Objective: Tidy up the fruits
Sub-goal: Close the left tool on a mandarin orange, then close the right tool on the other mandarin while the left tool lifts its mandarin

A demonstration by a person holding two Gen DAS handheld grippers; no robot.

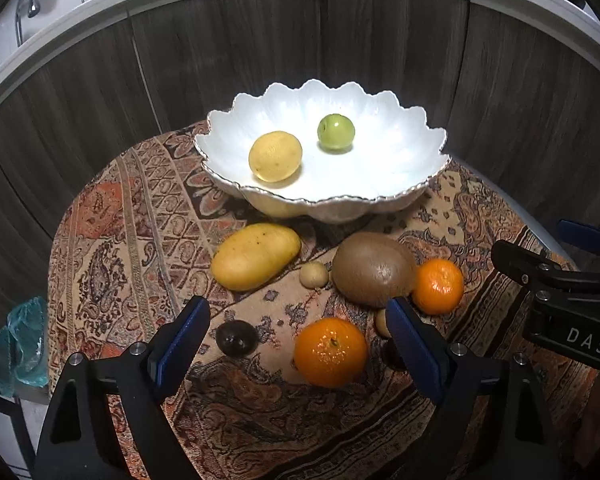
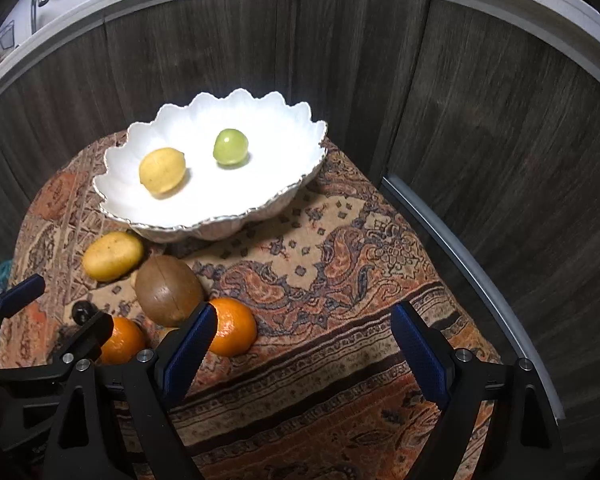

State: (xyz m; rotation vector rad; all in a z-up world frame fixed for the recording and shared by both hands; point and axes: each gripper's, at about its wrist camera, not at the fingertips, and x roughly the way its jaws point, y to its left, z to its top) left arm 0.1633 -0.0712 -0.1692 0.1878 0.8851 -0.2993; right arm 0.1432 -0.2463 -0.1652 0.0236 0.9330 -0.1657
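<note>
A white scalloped bowl (image 1: 420, 168) (image 2: 284, 148) holds a yellow lemon (image 1: 275, 156) (image 2: 162, 171) and a green apple (image 1: 335, 132) (image 2: 230, 147). In front of it on the patterned cloth lie a mango (image 1: 255, 257) (image 2: 113, 256), a kiwi (image 1: 374, 275) (image 2: 168, 290), two oranges (image 1: 331, 352) (image 1: 438, 286), a dark plum (image 1: 236, 338) and small pale fruits (image 1: 314, 275). My left gripper (image 1: 298, 334) is open and empty above the near orange and plum. My right gripper (image 2: 304, 340) is open and empty over bare cloth, its left finger beside an orange (image 2: 232, 328).
The round table with the patterned cloth (image 1: 140, 216) (image 2: 340, 264) stands against dark wood panels (image 1: 228, 60). A blue plastic bag (image 1: 20, 344) lies off the table's left edge. The right gripper's body (image 1: 560, 292) shows at the left wrist view's right side.
</note>
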